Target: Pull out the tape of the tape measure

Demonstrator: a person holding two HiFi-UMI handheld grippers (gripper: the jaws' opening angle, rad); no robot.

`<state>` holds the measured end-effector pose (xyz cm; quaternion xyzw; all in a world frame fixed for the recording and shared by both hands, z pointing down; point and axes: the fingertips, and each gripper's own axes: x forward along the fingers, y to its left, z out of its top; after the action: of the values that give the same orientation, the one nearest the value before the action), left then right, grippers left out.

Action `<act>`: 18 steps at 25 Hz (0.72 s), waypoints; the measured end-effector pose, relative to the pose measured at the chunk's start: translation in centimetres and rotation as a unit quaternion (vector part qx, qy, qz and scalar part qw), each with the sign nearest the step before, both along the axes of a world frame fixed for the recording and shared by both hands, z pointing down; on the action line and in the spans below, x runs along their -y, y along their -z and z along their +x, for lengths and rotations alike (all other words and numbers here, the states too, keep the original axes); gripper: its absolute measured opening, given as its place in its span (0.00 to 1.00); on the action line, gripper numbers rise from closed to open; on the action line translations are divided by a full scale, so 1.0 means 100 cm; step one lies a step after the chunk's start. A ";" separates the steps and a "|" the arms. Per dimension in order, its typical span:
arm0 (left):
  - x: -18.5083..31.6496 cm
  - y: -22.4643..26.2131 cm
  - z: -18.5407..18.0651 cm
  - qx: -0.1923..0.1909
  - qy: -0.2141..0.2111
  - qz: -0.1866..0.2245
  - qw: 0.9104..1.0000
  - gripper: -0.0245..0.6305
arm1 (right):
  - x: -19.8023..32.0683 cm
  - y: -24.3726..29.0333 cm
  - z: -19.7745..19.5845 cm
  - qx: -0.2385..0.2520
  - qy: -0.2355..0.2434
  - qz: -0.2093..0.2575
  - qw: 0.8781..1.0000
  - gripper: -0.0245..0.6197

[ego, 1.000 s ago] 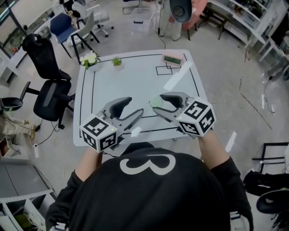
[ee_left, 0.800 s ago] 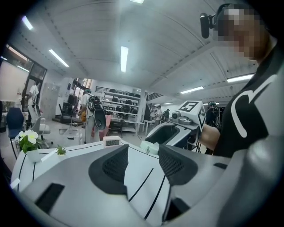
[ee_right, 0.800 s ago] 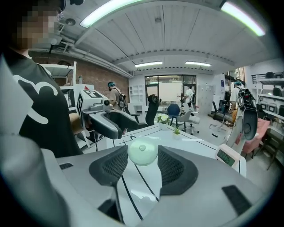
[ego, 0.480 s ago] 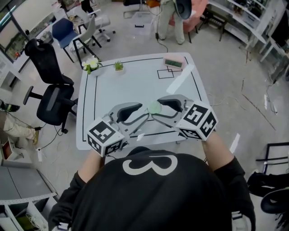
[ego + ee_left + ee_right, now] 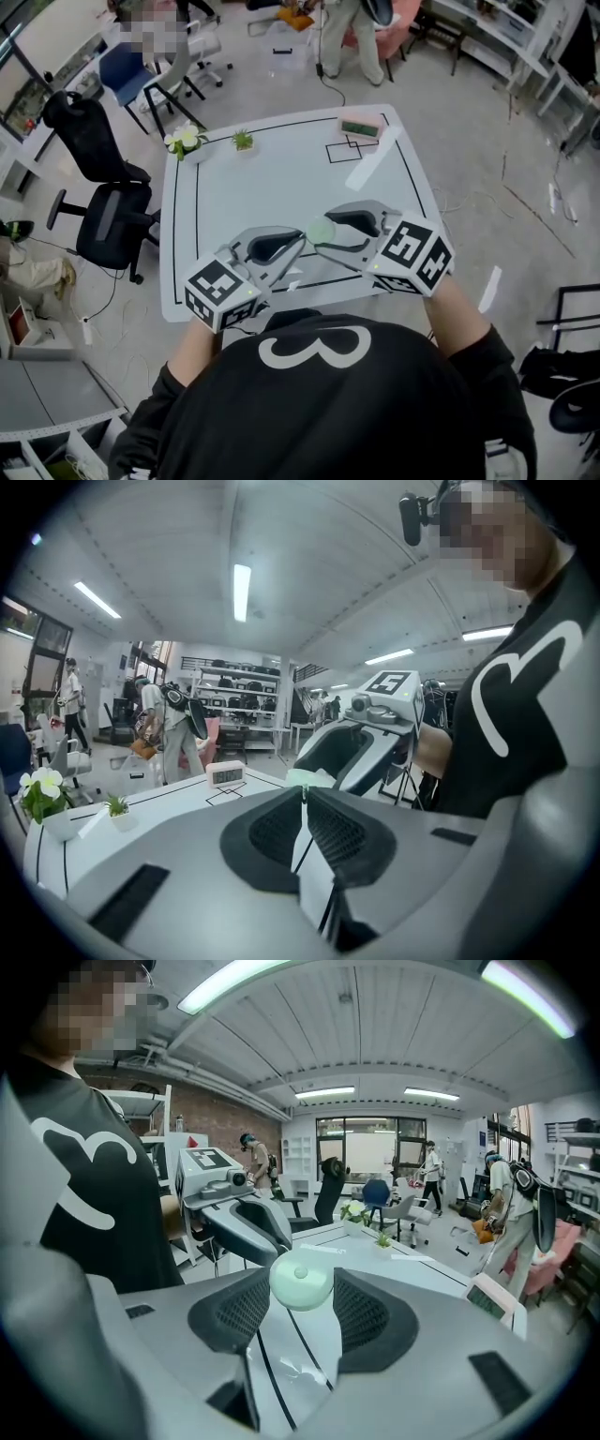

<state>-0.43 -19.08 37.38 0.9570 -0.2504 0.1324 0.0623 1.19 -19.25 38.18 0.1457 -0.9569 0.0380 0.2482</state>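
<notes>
The right gripper clamps a pale green, round tape measure above the white table with black lines. The left gripper has just been closing. Its jaws now meet at the measure's edge, and I cannot tell whether a tab is pinched between them.

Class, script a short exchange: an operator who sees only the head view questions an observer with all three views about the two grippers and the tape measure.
Operator: From above, is the tape measure really clamped?
Observer: Yes. The right gripper view shows the right gripper with its jaws pressing both sides of it.
Operator: And the left gripper?
Observer: Its own view shows that its jaws have just been closing and now meet, with the tips at the tape measure's edge. Whether they pinch anything is too small to tell.
</notes>
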 end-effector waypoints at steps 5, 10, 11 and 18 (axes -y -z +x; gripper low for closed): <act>0.003 -0.001 -0.007 0.000 0.002 0.001 1.000 0.05 | 0.002 0.000 -0.007 -0.004 0.005 0.000 1.000 0.38; 0.006 0.000 -0.012 0.005 0.008 0.001 1.000 0.05 | 0.006 -0.001 -0.011 -0.005 0.009 0.001 1.000 0.38; 0.006 0.000 -0.012 0.006 0.009 0.002 1.000 0.05 | 0.006 0.000 -0.011 -0.005 0.008 0.002 1.000 0.38; 0.010 -0.002 -0.018 0.020 0.021 -0.002 1.000 0.05 | 0.017 -0.004 0.000 -0.006 -0.014 0.007 1.000 0.38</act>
<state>-2.23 -20.12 37.55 0.9486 -0.2713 0.1505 0.0623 1.15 -20.99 38.54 0.1614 -0.9535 0.0338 0.2522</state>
